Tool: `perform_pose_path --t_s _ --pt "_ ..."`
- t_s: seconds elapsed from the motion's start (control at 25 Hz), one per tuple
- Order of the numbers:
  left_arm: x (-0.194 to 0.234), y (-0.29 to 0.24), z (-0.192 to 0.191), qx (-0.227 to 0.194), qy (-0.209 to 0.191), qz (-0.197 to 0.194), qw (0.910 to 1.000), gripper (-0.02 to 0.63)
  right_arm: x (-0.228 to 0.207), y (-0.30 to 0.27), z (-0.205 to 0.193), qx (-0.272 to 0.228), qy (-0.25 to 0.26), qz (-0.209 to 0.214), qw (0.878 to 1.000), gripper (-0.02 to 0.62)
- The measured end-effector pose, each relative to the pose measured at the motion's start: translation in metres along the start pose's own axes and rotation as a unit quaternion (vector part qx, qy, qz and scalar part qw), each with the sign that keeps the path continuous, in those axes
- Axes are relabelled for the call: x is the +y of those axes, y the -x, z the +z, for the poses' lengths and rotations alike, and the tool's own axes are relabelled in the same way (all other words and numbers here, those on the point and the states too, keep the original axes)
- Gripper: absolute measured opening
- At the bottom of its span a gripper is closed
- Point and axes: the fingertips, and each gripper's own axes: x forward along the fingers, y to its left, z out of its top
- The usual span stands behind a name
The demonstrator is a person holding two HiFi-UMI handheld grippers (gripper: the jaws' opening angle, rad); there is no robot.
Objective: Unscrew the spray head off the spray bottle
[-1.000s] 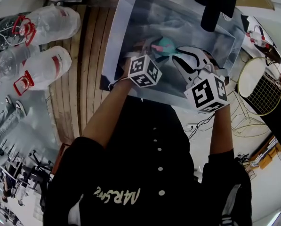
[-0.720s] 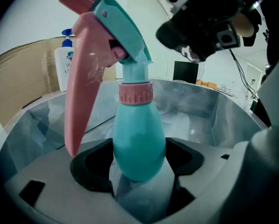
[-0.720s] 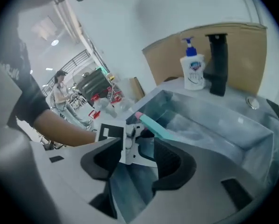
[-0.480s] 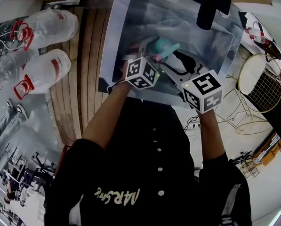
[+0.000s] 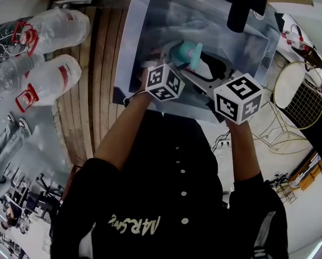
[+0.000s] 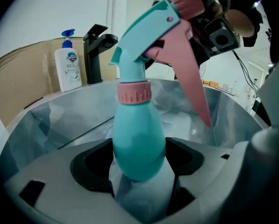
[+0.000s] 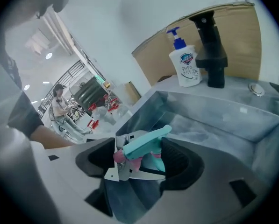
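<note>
Teal plastic fills the lower middle of the left gripper view. There the left gripper (image 6: pixel 139 164) has its jaws clamped on the round belly of the spray bottle (image 6: pixel 138 134), held over the steel sink (image 6: pixel 50 125) with its neck pointing away from the gripper. Just beyond the grip sit the ribbed pink collar (image 6: pixel 134 92) and the spray head (image 6: pixel 148 29), whose pink trigger (image 6: pixel 190 78) slants to the right.

The right gripper (image 7: pixel 139 161) faces the head from the other side. Its jaws are opening, with the head between them but not pinched.

The bottle looks like light, thin, smooth plastic. I'd guess the belly would slip or dent under a hard squeeze. The ribbed collar seems the best place to grip for turning, since the trigger would likely flex or pump. Farther back, at the sink's rim, stand a black tap (image 7: pixel 209 50) and a white soap dispenser (image 7: pixel 186 64).
</note>
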Motion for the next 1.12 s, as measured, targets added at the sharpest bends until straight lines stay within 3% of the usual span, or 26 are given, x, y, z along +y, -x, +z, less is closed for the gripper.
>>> perform_pose_path --t_s 0.12,0.32,0.6,0.76,0.96,1.12 --pt "0.002 0.001 -0.001 0.004 0.003 0.004 1.0 0.364 0.001 -0.004 -0.001 0.016 0.028 -0.026 0.999 0.321" --pt "0.002 0.001 -0.002 0.01 -0.003 0.008 0.9999 0.364 0.005 0.002 -0.006 0.069 0.123 -0.064 0.988 0.291" --pt "0.003 0.002 -0.002 0.01 0.008 0.007 0.9999 0.364 0.003 0.018 -0.01 0.09 0.207 -0.11 0.968 0.172" --pt "0.004 0.002 -0.002 0.009 0.006 0.006 0.9999 0.364 -0.014 0.03 -0.011 0.1 0.279 -0.15 0.943 0.08" --pt "0.003 0.002 -0.003 0.008 0.006 0.003 1.0 0.364 -0.033 0.034 0.0 0.083 0.338 -0.141 0.927 0.117" --pt "0.002 0.004 -0.003 0.006 0.005 0.002 1.0 0.364 -0.044 0.034 0.01 0.082 0.328 -0.146 0.93 0.123"
